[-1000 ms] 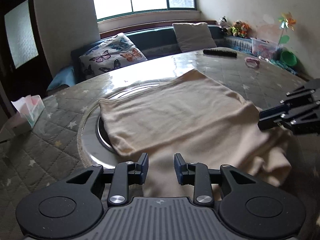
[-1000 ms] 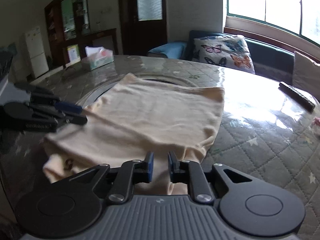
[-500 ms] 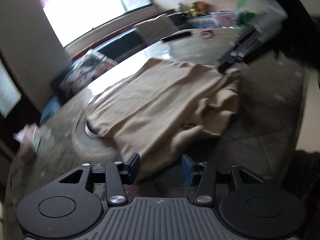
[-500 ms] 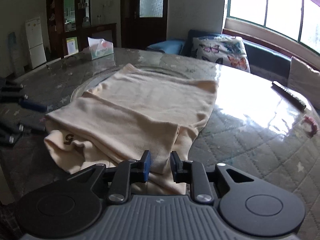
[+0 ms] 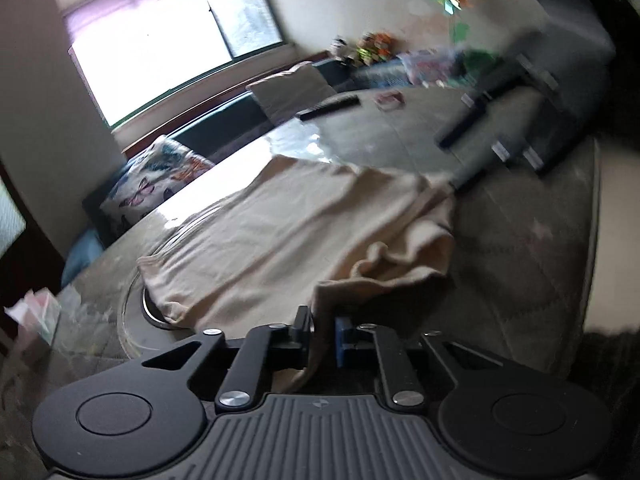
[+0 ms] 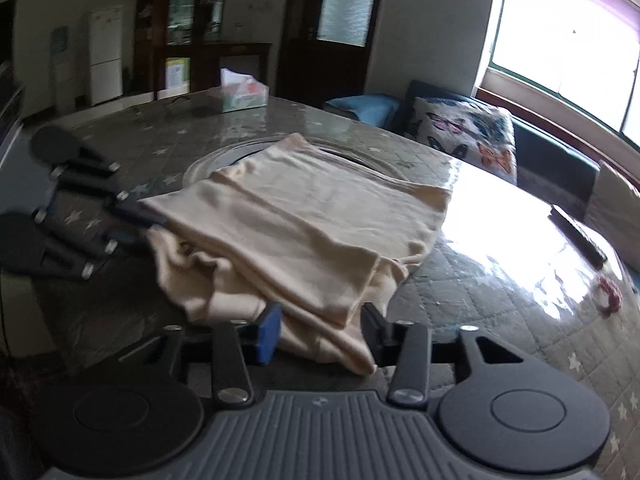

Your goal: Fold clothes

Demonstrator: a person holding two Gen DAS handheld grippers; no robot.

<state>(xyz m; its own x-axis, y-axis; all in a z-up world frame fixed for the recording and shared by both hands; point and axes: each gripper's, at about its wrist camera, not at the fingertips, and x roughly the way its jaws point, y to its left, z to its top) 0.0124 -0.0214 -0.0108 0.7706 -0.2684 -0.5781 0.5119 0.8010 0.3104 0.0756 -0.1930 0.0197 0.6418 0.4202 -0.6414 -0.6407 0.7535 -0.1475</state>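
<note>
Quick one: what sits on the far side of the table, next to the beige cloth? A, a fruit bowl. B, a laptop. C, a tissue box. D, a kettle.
C: a tissue box with a tissue sticking up stands on the table beyond the beige cloth; no kettle, laptop or bowl shows there.

A plain cream knit garment (image 6: pixel 304 216) fills the centre of the frame on a grey-green quilted table (image 6: pixel 500 296) scattered with pale stars. A white cushion printed with blue, orange and pink butterflies (image 6: pixel 464 132) sits at upper right, and black fingers with blue pads (image 6: pixel 269 332) show at lower centre.
</note>
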